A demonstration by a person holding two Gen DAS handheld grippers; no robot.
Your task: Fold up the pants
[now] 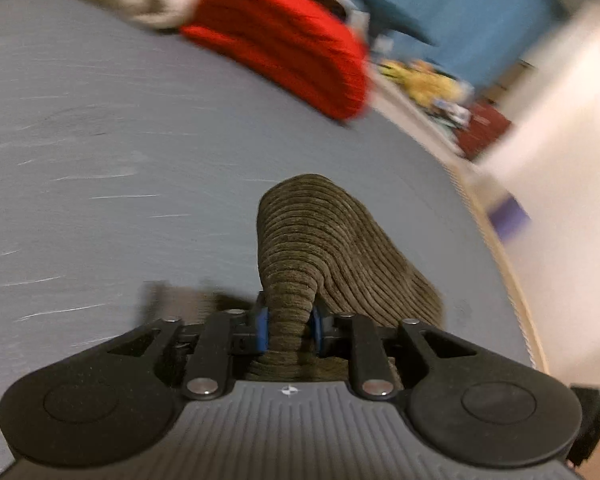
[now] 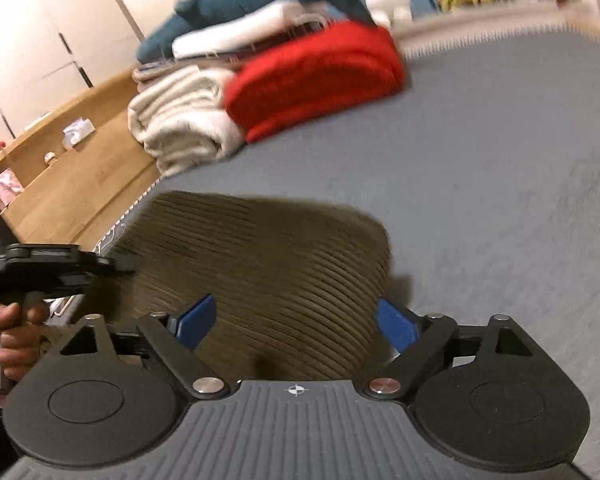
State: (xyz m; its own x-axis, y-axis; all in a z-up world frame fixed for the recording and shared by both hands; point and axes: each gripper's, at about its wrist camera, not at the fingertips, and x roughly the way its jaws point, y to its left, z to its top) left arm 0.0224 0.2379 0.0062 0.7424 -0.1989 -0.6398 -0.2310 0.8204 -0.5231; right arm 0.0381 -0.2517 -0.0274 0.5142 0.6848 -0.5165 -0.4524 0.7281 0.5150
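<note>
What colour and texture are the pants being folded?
The pants are olive-brown ribbed corduroy, shown best in the right wrist view.

Both my grippers look the same: the left gripper point(image 1: 288, 326) and right gripper point(image 2: 296, 322) have a ribbed grey base with a small crosshair mark, two big black round discs, black link arms with silver rivets, and blue finger pads point(image 2: 396, 326). My bare-skinned left hand point(image 2: 8, 340) grips a black handle.

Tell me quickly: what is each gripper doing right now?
Left gripper: closed on the olive corduroy pants.
Right gripper: open, holding nothing, over the pants.
</note>
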